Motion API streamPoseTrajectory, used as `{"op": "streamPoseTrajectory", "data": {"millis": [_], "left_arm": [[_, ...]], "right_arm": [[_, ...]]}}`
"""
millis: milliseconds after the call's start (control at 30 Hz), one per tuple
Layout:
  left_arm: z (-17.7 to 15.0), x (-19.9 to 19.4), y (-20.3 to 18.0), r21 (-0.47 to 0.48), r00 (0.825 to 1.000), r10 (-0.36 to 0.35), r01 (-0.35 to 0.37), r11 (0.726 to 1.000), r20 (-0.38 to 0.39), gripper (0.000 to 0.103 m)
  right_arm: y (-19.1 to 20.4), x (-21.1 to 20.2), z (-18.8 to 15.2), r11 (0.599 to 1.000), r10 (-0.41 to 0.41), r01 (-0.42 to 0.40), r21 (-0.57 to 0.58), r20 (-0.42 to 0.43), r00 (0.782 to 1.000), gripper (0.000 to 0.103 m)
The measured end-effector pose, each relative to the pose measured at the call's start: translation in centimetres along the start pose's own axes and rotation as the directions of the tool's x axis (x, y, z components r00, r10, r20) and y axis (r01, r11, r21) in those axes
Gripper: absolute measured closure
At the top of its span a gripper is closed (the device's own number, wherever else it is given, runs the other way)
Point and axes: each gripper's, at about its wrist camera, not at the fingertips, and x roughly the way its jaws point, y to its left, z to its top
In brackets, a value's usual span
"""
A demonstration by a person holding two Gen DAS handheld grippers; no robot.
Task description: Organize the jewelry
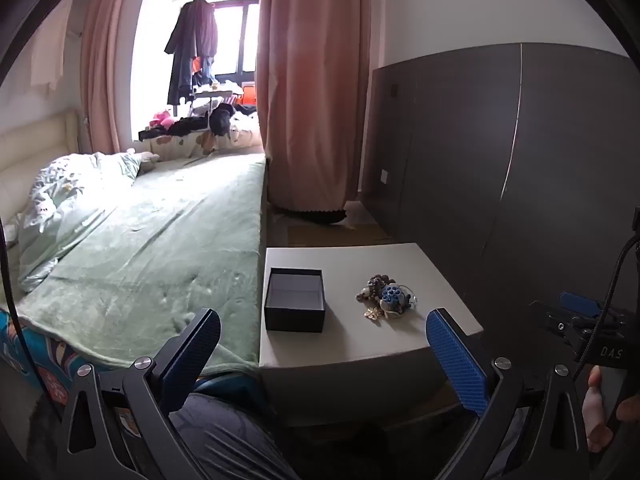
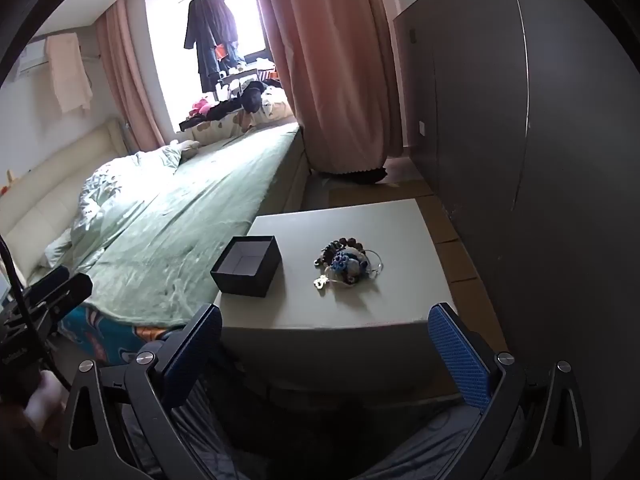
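Nothing sorted yet, by the look of it: black box (image 1: 295, 300) sits open and empty on the table (image 1: 360, 344), jewelry pile (image 1: 386, 294) heaped just beside it, not touching. Left gripper (image 1: 326, 354) and right gripper (image 2: 326, 350) both hover short of the table, jaws wide apart, holding nothing. Every piece is left to move.

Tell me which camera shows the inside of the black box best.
The right wrist view: it looks down into the box, showing its pale floor and all inner walls, empty. The left wrist view shows the box from a lower angle, so the near wall hides some floor.
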Motion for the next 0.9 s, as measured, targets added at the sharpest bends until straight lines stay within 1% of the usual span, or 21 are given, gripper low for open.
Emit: {"op": "streamPoseTrajectory", "data": {"millis": [133, 900], "left_arm": [[0.03, 0.12, 0.03, -0.002, 1.0, 0.0, 0.0, 1.0, 0.0, 0.0], [-0.27, -0.07, 0.58, -0.017, 1.0, 0.002, -0.002, 1.0, -0.001, 0.0]], "right_arm": [[0.03, -0.34, 0.13, 1.0, 0.011, -0.011, 0.01, -0.002, 1.0, 0.0], [0.51, -0.16, 0.44, 1.0, -0.005, 0.005, -0.017, -0.01, 1.0, 0.0]]}}
